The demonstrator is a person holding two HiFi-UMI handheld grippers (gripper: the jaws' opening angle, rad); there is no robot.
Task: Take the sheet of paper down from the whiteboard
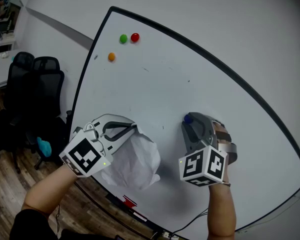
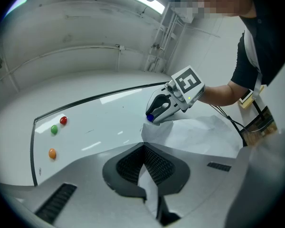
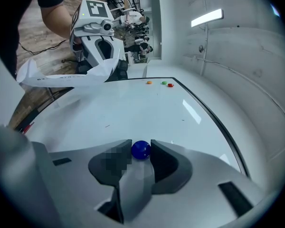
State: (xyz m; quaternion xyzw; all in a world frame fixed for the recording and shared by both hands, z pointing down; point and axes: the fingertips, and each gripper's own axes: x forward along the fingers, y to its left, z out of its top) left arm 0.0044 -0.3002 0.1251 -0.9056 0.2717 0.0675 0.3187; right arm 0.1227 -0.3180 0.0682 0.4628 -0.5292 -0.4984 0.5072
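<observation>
With the left tongs (image 2: 143, 151) clenched on the sheet of paper (image 1: 137, 159) and the right tongs (image 3: 141, 144) grasping the blue magnet (image 3: 141, 150), draw the sheet, crumpled low before the whiteboard (image 1: 200, 79), gently away without tearing. Beyond, three coloured magnets (image 1: 123, 38) at the board's top left, black chairs (image 1: 40, 79) on wooden floor (image 1: 10, 184).

A black-framed whiteboard (image 1: 190, 79) hangs on a pale wall (image 1: 250, 24), its white face almost bare. Three round magnets cling near its upper left corner: a green magnet (image 1: 123, 38) beside a red magnet (image 1: 135, 37), an orange magnet (image 1: 111, 56) below them. Lower down, a blue magnet (image 1: 188, 118) sits against the board, pinched in the jaws of the right gripper (image 3: 141, 151).
</observation>
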